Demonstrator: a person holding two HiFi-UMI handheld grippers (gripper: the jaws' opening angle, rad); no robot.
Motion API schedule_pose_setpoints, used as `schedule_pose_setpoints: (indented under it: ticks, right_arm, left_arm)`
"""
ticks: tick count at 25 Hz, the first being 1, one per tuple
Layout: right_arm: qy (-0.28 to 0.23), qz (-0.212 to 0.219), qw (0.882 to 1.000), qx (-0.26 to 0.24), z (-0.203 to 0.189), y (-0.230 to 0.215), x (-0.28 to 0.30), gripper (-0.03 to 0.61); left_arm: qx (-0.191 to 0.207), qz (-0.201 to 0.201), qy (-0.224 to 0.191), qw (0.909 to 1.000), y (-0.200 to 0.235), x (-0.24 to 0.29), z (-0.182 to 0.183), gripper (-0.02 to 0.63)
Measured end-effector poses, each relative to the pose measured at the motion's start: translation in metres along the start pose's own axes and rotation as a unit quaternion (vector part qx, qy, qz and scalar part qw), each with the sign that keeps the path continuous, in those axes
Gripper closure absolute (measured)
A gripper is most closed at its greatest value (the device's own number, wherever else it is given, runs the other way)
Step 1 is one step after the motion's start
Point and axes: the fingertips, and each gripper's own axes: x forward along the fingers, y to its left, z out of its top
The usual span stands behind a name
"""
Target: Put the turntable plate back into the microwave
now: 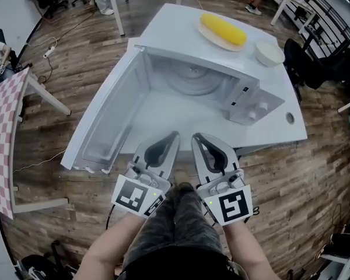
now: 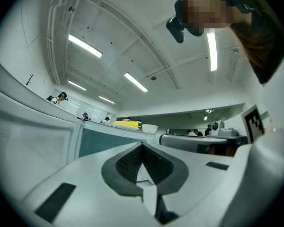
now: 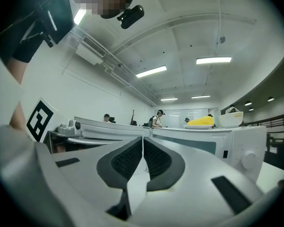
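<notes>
A white microwave [image 1: 245, 101] stands on a white table [image 1: 291, 130], its door [image 1: 108, 118] swung wide open to the left. The round glass turntable plate [image 1: 192, 80] lies inside the cavity. Both grippers hang low in front of the table, close to the person's body and short of the microwave. My left gripper [image 1: 174, 135] is shut with nothing between its jaws, and the left gripper view confirms it [image 2: 142, 144]. My right gripper [image 1: 196, 137] is beside it, also shut and empty [image 3: 143, 138].
A corn cob on a plate [image 1: 223, 30] and a white bowl [image 1: 269, 53] rest on the microwave's top. A red-checked table [image 1: 6, 139] stands at the left. Other tables and chairs fill the back of the room on a wooden floor.
</notes>
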Motion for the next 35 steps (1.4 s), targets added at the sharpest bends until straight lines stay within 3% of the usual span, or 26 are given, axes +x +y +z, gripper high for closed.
schedule_pose_setpoints:
  ticks: [10, 17, 23, 35]
  right_arm:
    - [-0.013, 0.011, 1.000, -0.002, 0.021, 0.030, -0.040, 0.549]
    - [-0.022, 0.007, 1.000, 0.004, 0.035, 0.036, -0.058, 0.549]
    - [-0.028, 0.016, 0.999, 0.007, 0.041, 0.041, -0.061, 0.549]
    - [-0.005, 0.043, 0.999, 0.016, 0.038, 0.049, -0.057, 0.549]
  left_arm:
    - [0.000, -0.006, -0.009, 0.9999, -0.032, -0.033, 0.018, 0.601]
    - [-0.062, 0.006, -0.037, 0.9974, -0.041, -0.044, 0.033, 0.601]
    - [-0.019, 0.016, -0.048, 0.9985, -0.042, -0.049, 0.048, 0.601]
    - [-0.039, 0.033, -0.040, 0.9979, -0.035, -0.053, 0.041, 0.601]
